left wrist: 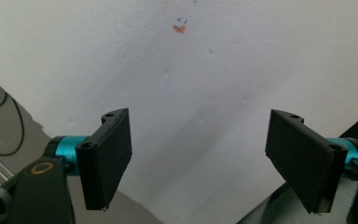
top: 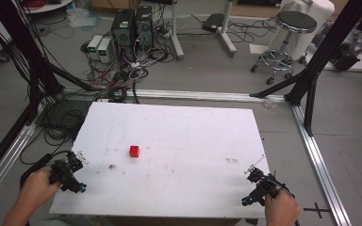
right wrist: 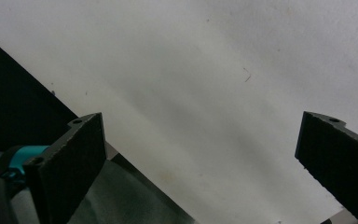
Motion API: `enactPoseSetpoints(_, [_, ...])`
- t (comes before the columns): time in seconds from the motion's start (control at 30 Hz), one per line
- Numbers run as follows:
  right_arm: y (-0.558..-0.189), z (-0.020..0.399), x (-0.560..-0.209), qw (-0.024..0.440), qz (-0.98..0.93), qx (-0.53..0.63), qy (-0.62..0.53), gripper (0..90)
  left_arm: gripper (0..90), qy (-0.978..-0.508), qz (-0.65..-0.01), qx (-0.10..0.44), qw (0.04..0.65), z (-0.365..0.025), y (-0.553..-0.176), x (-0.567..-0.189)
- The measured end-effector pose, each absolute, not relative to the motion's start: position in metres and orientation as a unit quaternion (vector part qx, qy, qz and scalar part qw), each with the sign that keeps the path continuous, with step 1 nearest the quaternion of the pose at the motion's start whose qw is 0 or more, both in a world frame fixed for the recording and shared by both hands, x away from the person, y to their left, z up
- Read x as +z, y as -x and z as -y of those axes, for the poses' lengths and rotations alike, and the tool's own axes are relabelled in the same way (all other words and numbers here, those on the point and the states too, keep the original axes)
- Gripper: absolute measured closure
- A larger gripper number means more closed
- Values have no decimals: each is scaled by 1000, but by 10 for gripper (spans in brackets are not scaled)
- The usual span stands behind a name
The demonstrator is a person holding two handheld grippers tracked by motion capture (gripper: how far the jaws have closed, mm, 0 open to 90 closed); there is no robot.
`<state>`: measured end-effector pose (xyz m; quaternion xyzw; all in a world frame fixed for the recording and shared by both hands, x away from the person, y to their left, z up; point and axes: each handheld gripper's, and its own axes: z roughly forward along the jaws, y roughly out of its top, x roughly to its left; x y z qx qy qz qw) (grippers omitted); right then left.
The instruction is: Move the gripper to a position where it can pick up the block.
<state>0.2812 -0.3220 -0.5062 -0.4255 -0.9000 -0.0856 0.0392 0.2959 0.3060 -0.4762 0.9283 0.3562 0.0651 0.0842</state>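
Note:
A small red cube (top: 134, 151) sits on the white table board (top: 179, 136), left of its middle. My left gripper (top: 78, 159) rests at the board's left edge, held by a hand, jaws wide open over bare white surface (left wrist: 200, 154). My right gripper (top: 255, 170) is near the board's front right corner, held by the other hand, jaws also wide open with nothing between them (right wrist: 200, 158). The cube lies well to the right of the left gripper and far left of the right one.
Small dark specks (top: 111, 166) and scuffs (top: 232, 161) mark the board. An orange mark (left wrist: 179, 29) shows on the surface ahead of the left gripper. Beyond the board are cables, computer towers (top: 133, 27), a stool (top: 287, 33) and black frame struts (top: 311, 75).

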Motion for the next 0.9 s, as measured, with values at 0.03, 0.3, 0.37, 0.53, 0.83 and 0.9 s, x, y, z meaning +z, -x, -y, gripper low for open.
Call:
enactPoseSetpoints(0.03, [-281, 323, -506, 38, 899, -88, 428, 11, 230, -934, -343, 62, 79, -305, -300, -476])
enactPoseSetpoints(0.3, [-281, 324, -506, 41, 899, -87, 427, 12, 230, -955, -286, 45, 61, -299, -320, -476])
enactPoseSetpoints(0.37, [-281, 324, -507, 40, 899, -87, 428, 12, 230, -960, -271, 42, 58, -297, -325, -474])
enactPoseSetpoints(0.53, [-282, 322, -507, 40, 901, -86, 424, 12, 230, -971, -231, 35, 55, -291, -338, -469])
enactPoseSetpoints(0.83, [-283, 322, -507, 40, 901, -87, 423, 12, 231, -982, -180, 38, 41, -278, -357, -462])
enactPoseSetpoints(0.9, [-283, 322, -507, 41, 901, -87, 424, 11, 231, -985, -164, 38, 33, -275, -361, -461])
